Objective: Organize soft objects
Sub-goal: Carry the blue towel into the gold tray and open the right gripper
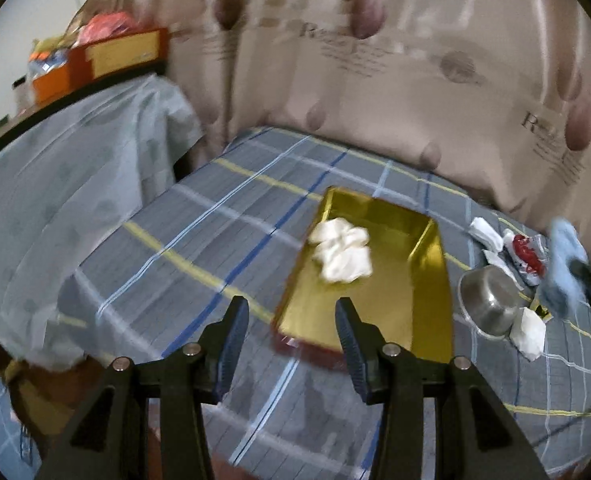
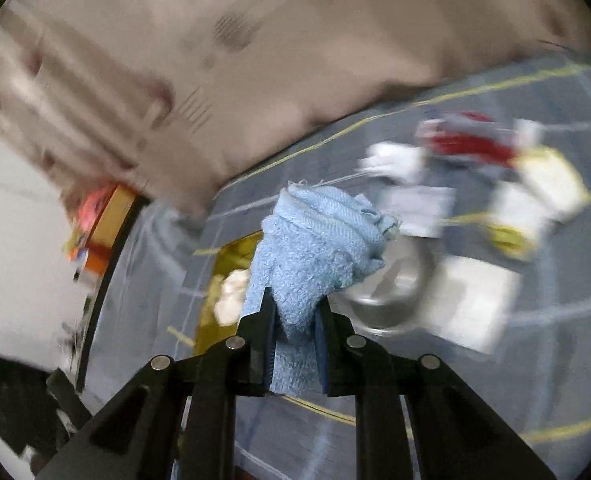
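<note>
A gold tray (image 1: 423, 304) lies on the plaid bedsheet and holds a crumpled white cloth (image 1: 341, 254). My left gripper (image 1: 291, 320) is open and empty, just short of the tray's near left corner. My right gripper (image 2: 295, 308) is shut on a light blue towel (image 2: 319, 240) and holds it in the air above the bed. In the left wrist view the blue towel (image 1: 563, 264) hangs at the far right. In the right wrist view the tray (image 2: 231, 256) and white cloth (image 2: 231, 292) lie behind the towel, to the left.
A steel bowl (image 1: 491, 304) lies right of the tray, with white cloths (image 1: 529, 332) and a red and white wrapper (image 1: 527, 256) around it. A beige curtain (image 1: 375, 80) hangs behind the bed. A covered table (image 1: 75, 168) with boxes stands at the left.
</note>
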Demonstrator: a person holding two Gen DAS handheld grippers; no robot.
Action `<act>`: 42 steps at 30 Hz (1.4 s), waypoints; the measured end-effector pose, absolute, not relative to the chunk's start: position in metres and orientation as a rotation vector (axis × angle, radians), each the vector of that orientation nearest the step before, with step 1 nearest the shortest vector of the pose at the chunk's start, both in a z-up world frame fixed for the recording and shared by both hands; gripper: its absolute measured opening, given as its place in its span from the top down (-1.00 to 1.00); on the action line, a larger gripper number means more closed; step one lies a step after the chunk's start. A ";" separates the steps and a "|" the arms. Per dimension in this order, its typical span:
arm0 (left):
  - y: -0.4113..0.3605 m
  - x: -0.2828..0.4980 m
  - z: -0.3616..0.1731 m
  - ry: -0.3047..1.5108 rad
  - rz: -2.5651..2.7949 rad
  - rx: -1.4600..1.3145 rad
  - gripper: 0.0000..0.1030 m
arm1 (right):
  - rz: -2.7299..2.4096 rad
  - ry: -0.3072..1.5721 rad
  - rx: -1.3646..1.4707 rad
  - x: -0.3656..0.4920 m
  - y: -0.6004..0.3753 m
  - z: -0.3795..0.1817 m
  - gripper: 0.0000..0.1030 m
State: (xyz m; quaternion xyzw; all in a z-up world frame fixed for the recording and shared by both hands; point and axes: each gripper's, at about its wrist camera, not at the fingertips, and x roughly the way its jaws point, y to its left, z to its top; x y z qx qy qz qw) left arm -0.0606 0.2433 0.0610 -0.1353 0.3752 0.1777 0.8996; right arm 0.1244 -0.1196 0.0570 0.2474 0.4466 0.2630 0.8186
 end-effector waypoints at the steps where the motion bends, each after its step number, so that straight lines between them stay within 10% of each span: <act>1: 0.246 -0.065 0.060 0.780 0.375 -0.278 0.11 | 0.592 0.963 0.498 0.133 -0.097 0.059 0.69; 23: 0.246 -0.069 0.047 0.784 0.411 -0.169 0.11 | 0.613 1.212 0.019 0.223 0.128 -0.035 0.67; 27: 0.247 -0.069 0.046 0.795 0.405 -0.181 0.11 | 0.581 1.192 -0.036 0.223 0.133 -0.035 0.45; 30: 0.245 -0.070 0.047 0.789 0.408 -0.176 0.11 | 0.569 1.143 -0.039 0.218 0.126 -0.028 -0.27; 42: 0.214 -0.062 0.044 0.821 0.325 -0.105 0.11 | 0.435 0.692 0.029 0.117 -0.031 0.029 -0.71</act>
